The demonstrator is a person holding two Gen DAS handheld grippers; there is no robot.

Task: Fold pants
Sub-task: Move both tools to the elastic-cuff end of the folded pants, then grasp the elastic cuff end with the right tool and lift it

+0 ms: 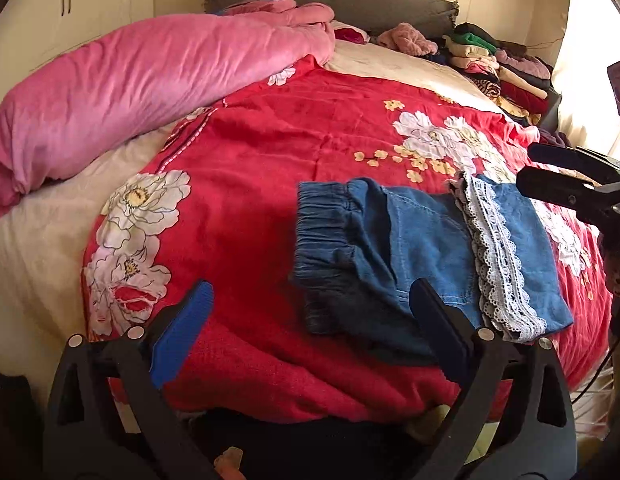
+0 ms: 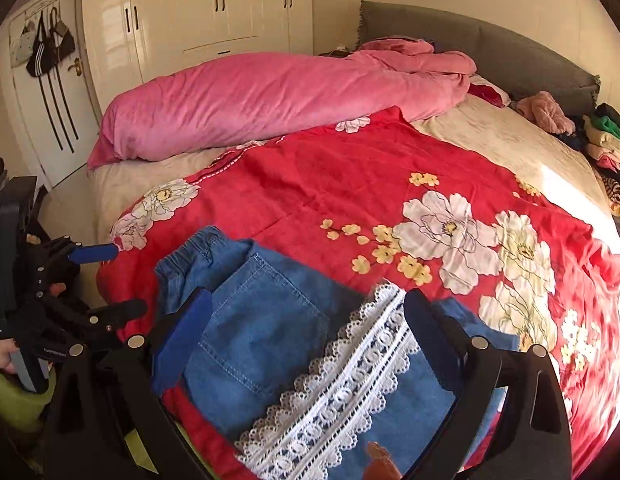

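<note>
Left wrist view shows the small blue denim pants with white lace trim (image 1: pixel 426 256) lying folded on the red floral bedspread (image 1: pixel 270 152), just ahead of the left tongs (image 1: pixel 310 320). Those tongs stand wide and empty, as do the right tongs (image 2: pixel 306 340) hovering over the lace, likely released so the fold lies flat.
</note>
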